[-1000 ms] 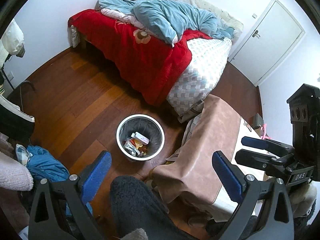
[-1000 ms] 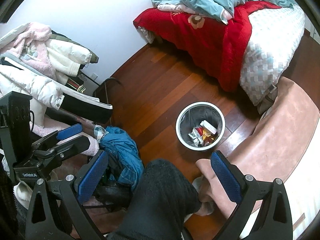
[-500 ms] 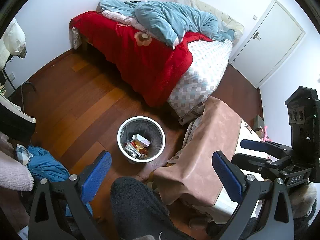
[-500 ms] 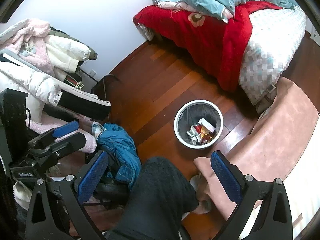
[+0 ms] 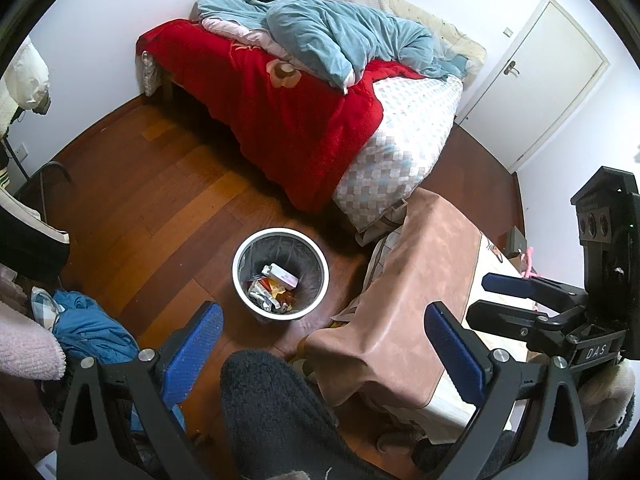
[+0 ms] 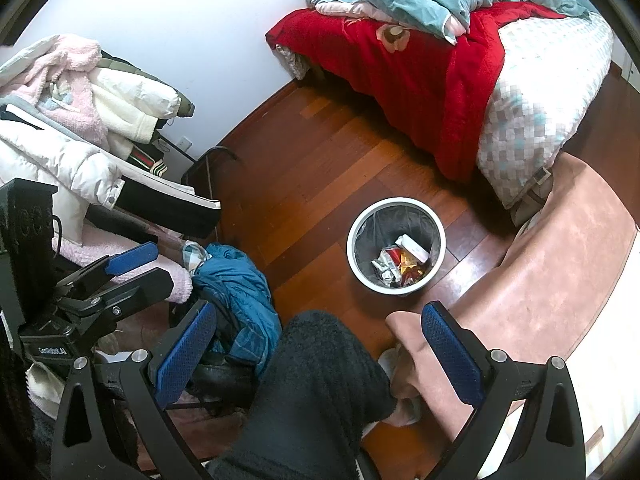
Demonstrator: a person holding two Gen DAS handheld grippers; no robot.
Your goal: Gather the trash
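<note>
The left gripper [image 5: 324, 344] is hovering with its blue-padded jaws spread wide and nothing between them; the right gripper [image 6: 320, 350] is likewise gaping empty. Both are hanging above a dark fleece-clad leg [image 5: 276, 412]. Beyond, the white wastebasket [image 5: 245, 240] is standing on the wooden floor [image 5: 160, 200], holding crumpled wrappers [image 5: 272, 290], near the red-blanketed bed [image 5: 288, 120] and beside a tan-covered table [image 5: 420, 280].
</note>
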